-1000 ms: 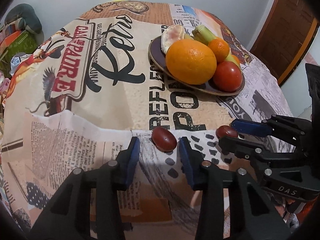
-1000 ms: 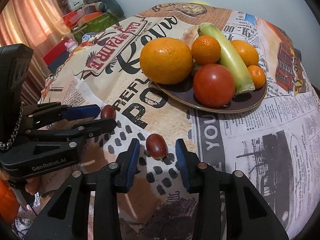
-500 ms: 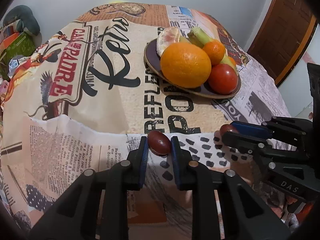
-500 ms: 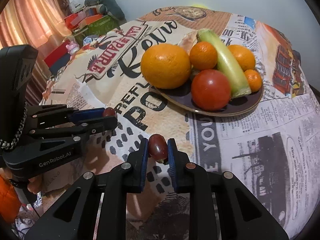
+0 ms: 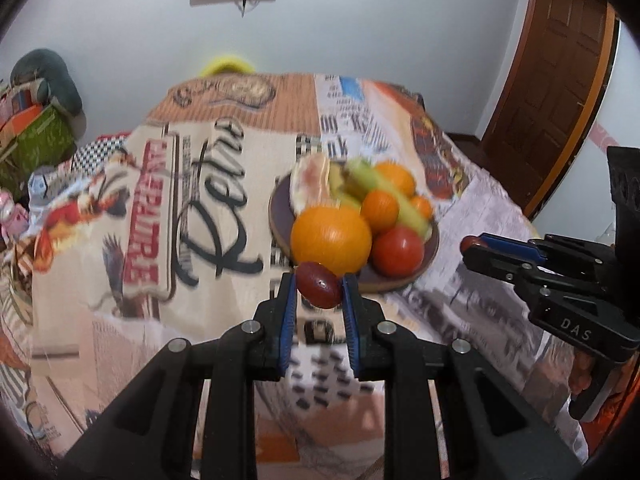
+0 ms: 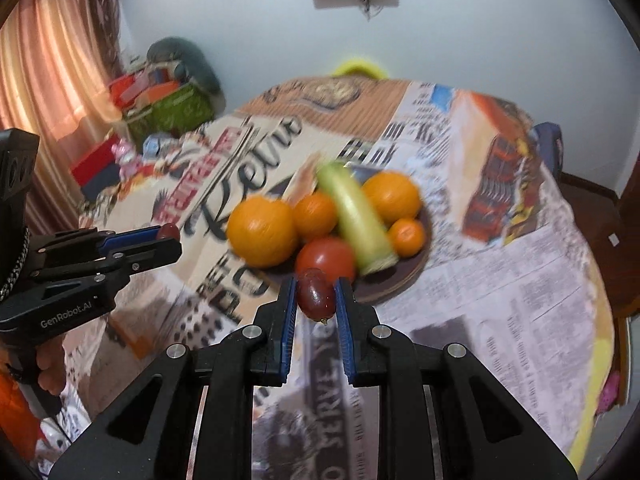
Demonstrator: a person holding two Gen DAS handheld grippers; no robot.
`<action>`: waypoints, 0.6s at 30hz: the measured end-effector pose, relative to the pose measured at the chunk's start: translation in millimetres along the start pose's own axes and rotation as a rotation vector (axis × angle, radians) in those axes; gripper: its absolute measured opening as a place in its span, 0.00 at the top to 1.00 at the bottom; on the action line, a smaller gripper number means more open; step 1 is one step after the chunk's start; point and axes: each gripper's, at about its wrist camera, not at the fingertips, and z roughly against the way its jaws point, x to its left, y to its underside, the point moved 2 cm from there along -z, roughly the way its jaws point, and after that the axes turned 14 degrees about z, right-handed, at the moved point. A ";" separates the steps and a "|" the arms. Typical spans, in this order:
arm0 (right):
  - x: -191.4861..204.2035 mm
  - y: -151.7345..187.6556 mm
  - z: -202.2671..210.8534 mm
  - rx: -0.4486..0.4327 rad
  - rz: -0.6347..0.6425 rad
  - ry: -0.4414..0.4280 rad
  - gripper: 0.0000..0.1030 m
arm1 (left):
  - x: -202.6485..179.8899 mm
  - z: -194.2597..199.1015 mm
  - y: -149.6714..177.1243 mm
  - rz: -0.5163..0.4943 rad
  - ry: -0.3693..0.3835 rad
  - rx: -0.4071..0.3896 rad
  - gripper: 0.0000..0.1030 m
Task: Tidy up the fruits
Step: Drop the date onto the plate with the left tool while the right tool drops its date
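Note:
My left gripper (image 5: 318,286) is shut on a small dark red fruit (image 5: 319,284) and holds it in the air above the table, short of the plate. My right gripper (image 6: 316,294) is shut on a second dark red fruit (image 6: 315,295), also lifted. Each gripper shows in the other's view, the right (image 5: 472,245) and the left (image 6: 170,234). A brown plate (image 5: 278,216) on the table holds a large orange (image 5: 331,236), a tomato (image 5: 397,251), smaller oranges, a green vegetable (image 6: 358,216) and a peeled fruit (image 5: 310,182).
The table is covered by a printed newspaper-style cloth (image 5: 192,216). A wooden door (image 5: 552,92) is at the right. Bags and boxes (image 6: 160,100) are piled by a curtain at the left. A yellow chair back (image 6: 360,67) is behind the table.
Both grippers closed on the small red fruits lying on the cloth and have lifted them up off the table; the views now tilt up toward the wall.

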 end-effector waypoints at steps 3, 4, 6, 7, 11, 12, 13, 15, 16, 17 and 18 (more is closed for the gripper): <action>-10.5 -9.0 6.8 -0.033 -0.005 0.029 0.83 | -7.5 0.6 -15.4 -0.004 0.010 -0.030 0.79; -13.9 -12.5 8.8 -0.045 -0.007 0.044 0.83 | -9.4 0.5 -20.0 -0.004 0.013 -0.039 0.79; -19.4 -18.2 10.2 -0.060 -0.007 0.057 0.83 | -14.4 -1.0 -30.3 -0.006 0.021 -0.055 0.79; -22.1 -21.3 10.4 -0.068 -0.009 0.063 0.83 | -15.5 -1.6 -33.4 -0.008 0.023 -0.059 0.79; -32.0 -30.0 9.1 -0.090 -0.011 0.075 0.83 | -22.7 -7.5 -46.2 -0.014 0.034 -0.075 0.79; -34.4 -32.3 7.4 -0.094 -0.013 0.076 0.83 | -24.5 -10.9 -49.4 -0.015 0.037 -0.076 0.79; -36.5 -33.4 6.8 -0.096 -0.014 0.079 0.83 | -25.2 -13.0 -51.0 -0.015 0.037 -0.075 0.79; -41.0 -37.0 1.8 -0.099 -0.018 0.079 0.83 | -27.0 -19.7 -54.2 -0.015 0.040 -0.070 0.79; -43.2 -38.3 -1.1 -0.100 -0.018 0.080 0.83 | -27.6 -23.1 -55.3 -0.015 0.040 -0.068 0.79; -44.6 -39.1 -2.9 -0.099 -0.017 0.083 0.83 | -28.2 -27.5 -56.4 -0.015 0.040 -0.064 0.79; -46.1 -40.0 -6.0 -0.098 -0.016 0.086 0.83 | -28.7 -31.6 -57.1 -0.015 0.040 -0.059 0.79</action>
